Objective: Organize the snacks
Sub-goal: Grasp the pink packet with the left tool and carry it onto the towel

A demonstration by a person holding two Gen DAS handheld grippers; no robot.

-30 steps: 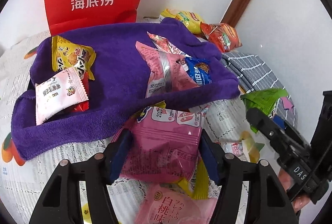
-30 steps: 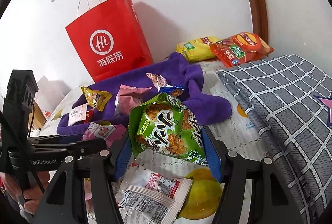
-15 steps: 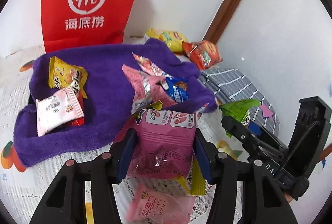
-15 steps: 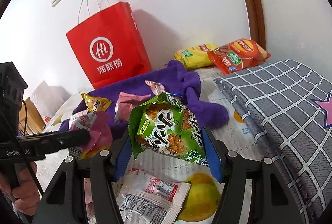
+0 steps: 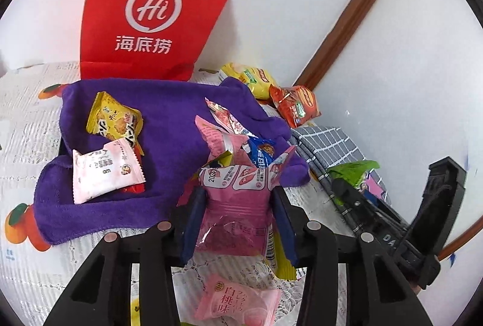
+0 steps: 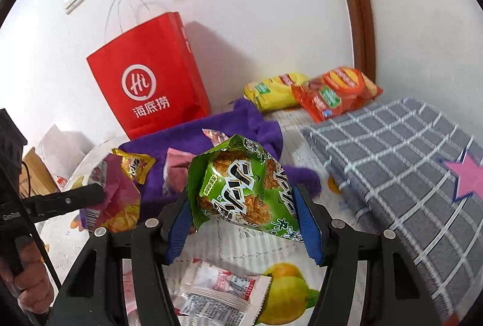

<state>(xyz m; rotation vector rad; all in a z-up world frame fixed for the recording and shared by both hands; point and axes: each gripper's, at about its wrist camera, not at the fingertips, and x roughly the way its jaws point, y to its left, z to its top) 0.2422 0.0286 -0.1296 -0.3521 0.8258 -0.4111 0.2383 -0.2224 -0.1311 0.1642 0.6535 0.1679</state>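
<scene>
My left gripper [image 5: 235,202] grips a pink snack packet [image 5: 235,223] lifted off the table; its jaws are closing and the pads squeeze the packet's sides. A yellow wrapper hangs behind the packet. In the right wrist view the left gripper [image 6: 101,193] shows at the left with that pink packet [image 6: 120,196]. My right gripper [image 6: 241,205] is shut on a green snack bag [image 6: 238,184], held above the tablecloth. The purple towel [image 5: 169,120] carries a yellow packet [image 5: 114,120], a pale pink packet [image 5: 102,172], another pink packet [image 5: 217,138] and a blue one [image 5: 262,153].
A red paper bag [image 5: 151,8] stands against the wall behind the towel. A yellow chips bag [image 5: 250,78] and an orange-red one [image 5: 292,105] lie in the corner. A grey checked cloth [image 6: 392,159] covers the right. A peach packet [image 5: 235,301] and a white sachet [image 6: 223,292] lie on the tablecloth.
The left gripper has risen with the pink packet and its jaws have narrowed, crumpling it. The right gripper and its green bag have stayed where they were.
</scene>
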